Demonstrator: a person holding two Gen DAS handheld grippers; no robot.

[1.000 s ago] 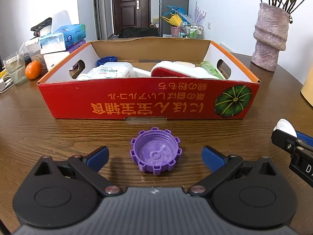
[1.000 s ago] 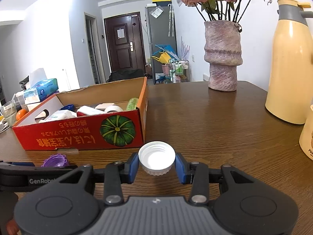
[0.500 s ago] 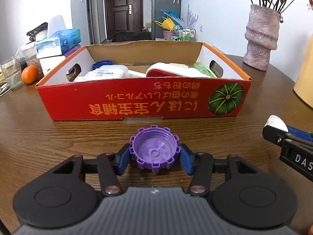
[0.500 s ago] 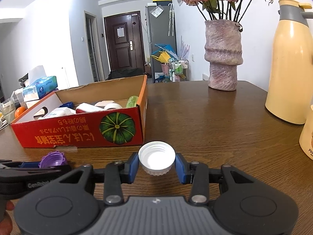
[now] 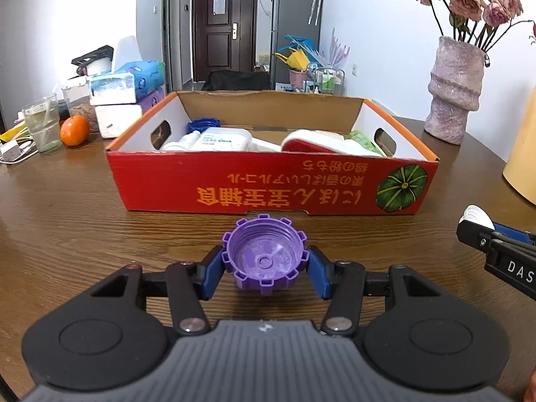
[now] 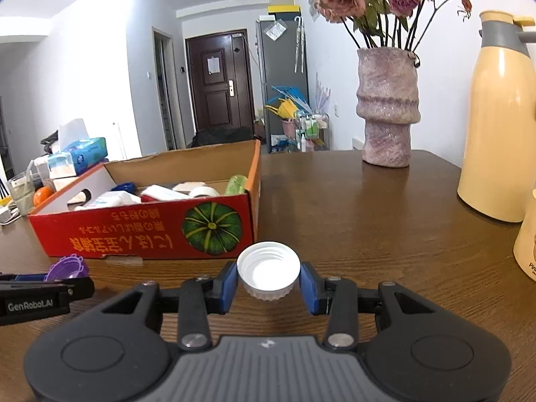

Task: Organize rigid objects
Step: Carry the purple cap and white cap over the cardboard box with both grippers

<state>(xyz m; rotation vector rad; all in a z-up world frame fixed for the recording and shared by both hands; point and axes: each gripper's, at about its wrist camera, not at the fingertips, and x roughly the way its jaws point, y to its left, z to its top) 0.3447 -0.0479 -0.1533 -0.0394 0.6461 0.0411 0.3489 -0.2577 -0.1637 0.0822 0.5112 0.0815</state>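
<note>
left tool (image 5: 264, 269) pinching purple cap (image 5: 264, 255), low centre of frame, above table (image 5: 83, 234) | right tool (image 6: 268, 283) pinching white cap (image 6: 268, 269), low centre | beyond: red box (image 5: 268, 187) mid-frame, holding bottles | vase (image 6: 387, 107) upper right

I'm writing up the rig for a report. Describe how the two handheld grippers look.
Both match: a black body with two round discs and a grey ribbed centre plate, black linkage bars with silver pins, and blue pads on the fingers. The left gripper shows white "GenRobot.AI" lettering on its side in the right wrist view; the right gripper shows "DAS" in the left wrist view.
</note>
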